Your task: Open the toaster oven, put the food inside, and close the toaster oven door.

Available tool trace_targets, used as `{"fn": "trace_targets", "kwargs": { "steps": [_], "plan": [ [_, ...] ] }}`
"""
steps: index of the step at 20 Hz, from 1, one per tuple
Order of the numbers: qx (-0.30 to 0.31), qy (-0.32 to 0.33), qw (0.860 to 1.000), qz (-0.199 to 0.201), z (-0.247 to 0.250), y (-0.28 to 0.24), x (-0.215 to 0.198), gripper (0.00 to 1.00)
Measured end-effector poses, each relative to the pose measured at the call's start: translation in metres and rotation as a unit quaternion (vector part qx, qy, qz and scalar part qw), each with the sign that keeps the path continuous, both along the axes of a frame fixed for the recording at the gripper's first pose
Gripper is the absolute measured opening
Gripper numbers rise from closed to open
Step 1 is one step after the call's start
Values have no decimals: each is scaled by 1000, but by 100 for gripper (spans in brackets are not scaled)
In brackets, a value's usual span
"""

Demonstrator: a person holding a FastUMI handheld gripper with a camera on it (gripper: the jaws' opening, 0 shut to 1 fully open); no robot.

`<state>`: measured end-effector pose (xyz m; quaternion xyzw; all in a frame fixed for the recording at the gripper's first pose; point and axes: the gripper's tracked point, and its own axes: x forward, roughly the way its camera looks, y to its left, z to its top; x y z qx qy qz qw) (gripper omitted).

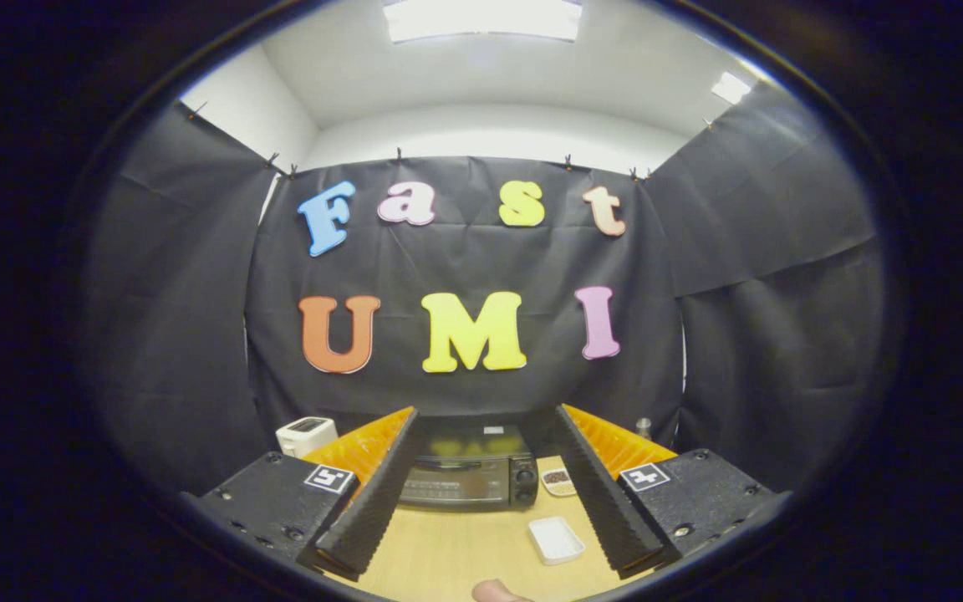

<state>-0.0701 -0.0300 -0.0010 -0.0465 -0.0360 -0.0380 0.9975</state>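
At the bottom centre of the frame, a small part of a person's finger (494,592) is seen at the near edge of the light wooden bench (456,543). Just above it, the claw (480,556) is held released, its two ridged fingers (369,502) spread wide with nothing between their tips. Between the fingers, low and right of centre, one shallow white rectangular tray (556,538) lies on the bare bench. One small white dish of dark food (557,480) is set further back, just beside the right finger and just right of the oven. One black toaster oven with a glass door (466,474) stands at the far end of the bench, in the lower middle of the frame beyond the fingers; its door is shut, and two round knobs are seen on its right side. One white pop-up toaster (306,434) stands at lower left, beyond the left finger. One small metal canister (643,427) is seen beyond the right finger.
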Motion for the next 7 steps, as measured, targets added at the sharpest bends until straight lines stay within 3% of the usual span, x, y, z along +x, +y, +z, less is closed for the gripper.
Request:
{"fn": "trace_targets", "kwargs": {
  "steps": [7],
  "plan": [
    [-11, 12, 1000, 19, -7, 14, -3, 100]
  ]
}}
